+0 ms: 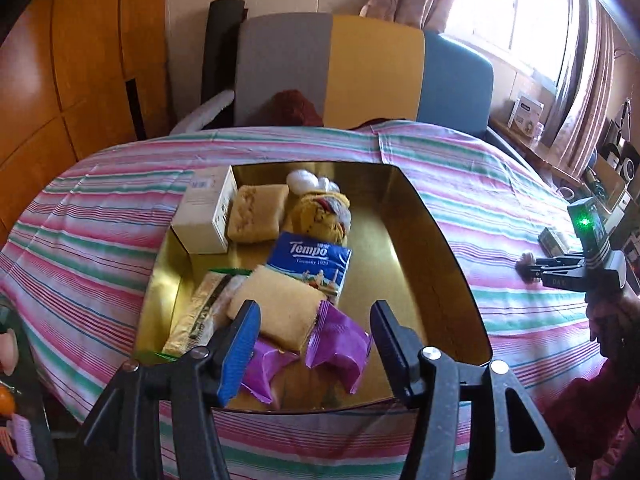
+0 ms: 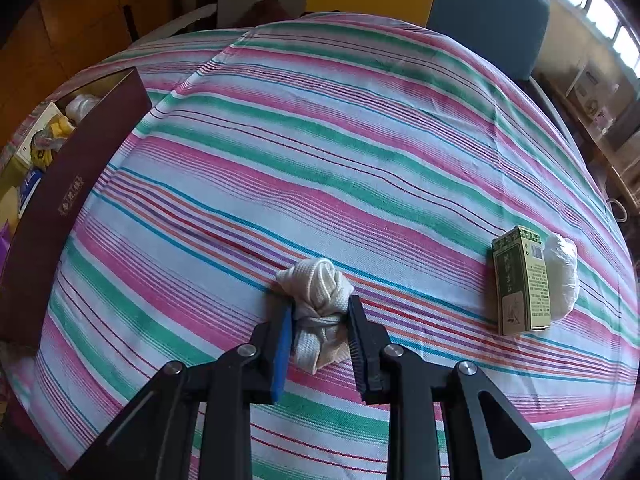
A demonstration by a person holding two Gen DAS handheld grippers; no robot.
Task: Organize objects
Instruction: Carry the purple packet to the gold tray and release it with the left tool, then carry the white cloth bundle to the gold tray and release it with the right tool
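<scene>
A gold-lined box (image 1: 424, 240) on the striped tablecloth holds several items: a white carton (image 1: 208, 212), two sponge cakes (image 1: 258, 212), a Tempo tissue pack (image 1: 310, 260), yellow yarn (image 1: 320, 212) and purple wrappers (image 1: 336, 344). My left gripper (image 1: 314, 320) is open and empty above the box's near end. My right gripper (image 2: 320, 312) is shut on a knotted cream cloth bundle (image 2: 316, 292) resting on the tablecloth; it also shows in the left wrist view (image 1: 536, 268). The box's maroon outer wall (image 2: 76, 184) is at the far left.
A green carton (image 2: 520, 280) lies right of the bundle, with a white plastic-wrapped lump (image 2: 564, 276) behind it. Chairs with grey, yellow and blue backs (image 1: 360, 68) stand beyond the table. A cluttered shelf (image 1: 600, 168) runs along the right under the window.
</scene>
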